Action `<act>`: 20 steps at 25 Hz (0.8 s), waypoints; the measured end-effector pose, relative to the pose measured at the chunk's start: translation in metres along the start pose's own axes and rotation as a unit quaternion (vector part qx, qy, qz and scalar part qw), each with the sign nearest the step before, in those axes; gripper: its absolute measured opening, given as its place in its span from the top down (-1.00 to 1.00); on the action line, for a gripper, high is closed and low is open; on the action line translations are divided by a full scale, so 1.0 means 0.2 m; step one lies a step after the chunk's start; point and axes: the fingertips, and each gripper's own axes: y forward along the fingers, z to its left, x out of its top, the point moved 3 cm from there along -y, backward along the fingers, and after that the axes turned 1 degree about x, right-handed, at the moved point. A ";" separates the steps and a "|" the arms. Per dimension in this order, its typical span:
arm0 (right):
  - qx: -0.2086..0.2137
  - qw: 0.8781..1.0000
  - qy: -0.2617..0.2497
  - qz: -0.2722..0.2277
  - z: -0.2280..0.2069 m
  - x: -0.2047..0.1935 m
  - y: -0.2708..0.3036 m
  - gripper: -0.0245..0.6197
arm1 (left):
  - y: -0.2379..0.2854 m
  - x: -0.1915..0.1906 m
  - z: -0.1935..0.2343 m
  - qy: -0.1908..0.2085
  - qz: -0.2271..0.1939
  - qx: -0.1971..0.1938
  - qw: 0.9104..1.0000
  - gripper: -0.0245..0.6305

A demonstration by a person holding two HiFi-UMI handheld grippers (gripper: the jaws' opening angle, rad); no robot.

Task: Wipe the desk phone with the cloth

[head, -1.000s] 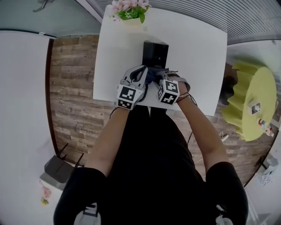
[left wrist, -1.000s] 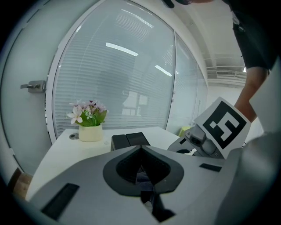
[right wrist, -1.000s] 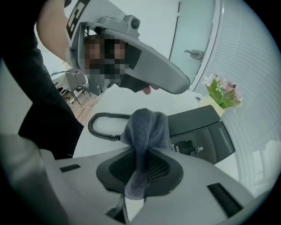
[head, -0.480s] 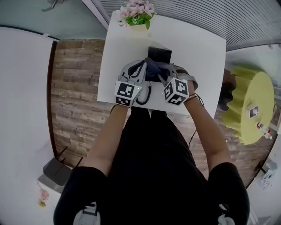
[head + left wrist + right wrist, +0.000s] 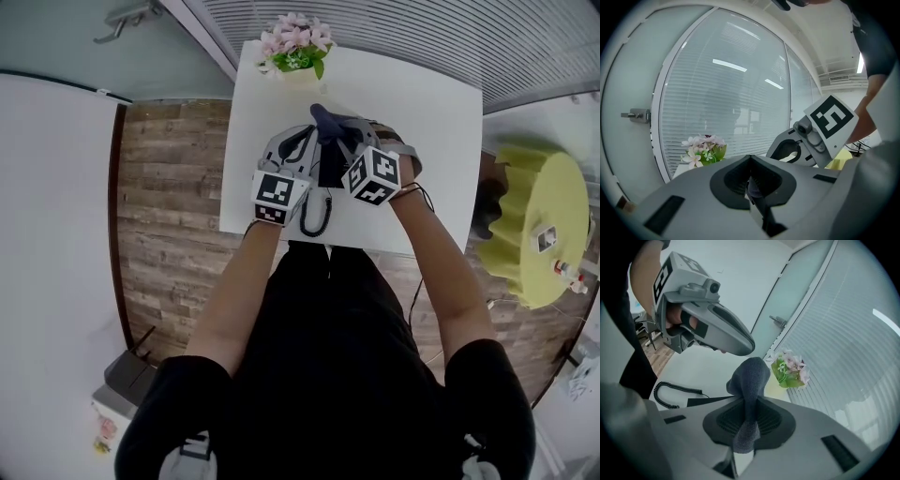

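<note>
The black desk phone (image 5: 327, 174) lies on the white table (image 5: 427, 112), mostly under both grippers; its coiled cord (image 5: 315, 218) trails toward the near edge. In the right gripper view a dark edge of the phone (image 5: 707, 401) and the cord (image 5: 670, 394) show. A dark grey cloth (image 5: 325, 121) sticks up above the phone. My right gripper (image 5: 747, 420) is shut on the cloth (image 5: 749, 376). My left gripper (image 5: 751, 180) is shut too, with a small dark bit of cloth pinched in its jaws; its tip (image 5: 740, 345) meets the cloth's top.
A pot of pink flowers (image 5: 295, 42) stands at the table's far edge, by a glass wall with blinds. A yellow round table (image 5: 544, 225) is to the right. Wood flooring lies to the left of the table. The person stands against the near edge.
Both grippers have moved away from the person and now sit over the phone, which showed beyond them before. The cloth now stands higher, bunched upright between the two tips.
</note>
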 end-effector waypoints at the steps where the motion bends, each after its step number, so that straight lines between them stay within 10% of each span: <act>1: 0.002 1.000 0.001 0.004 0.00 -0.01 0.03 0.73 | 0.01 -0.01 0.01 -0.002 0.003 -0.002 1.000 0.90; 20: 0.058 0.998 0.006 0.039 0.23 -0.11 0.24 0.73 | 0.04 -0.28 0.05 -0.037 0.046 -0.011 0.998 0.90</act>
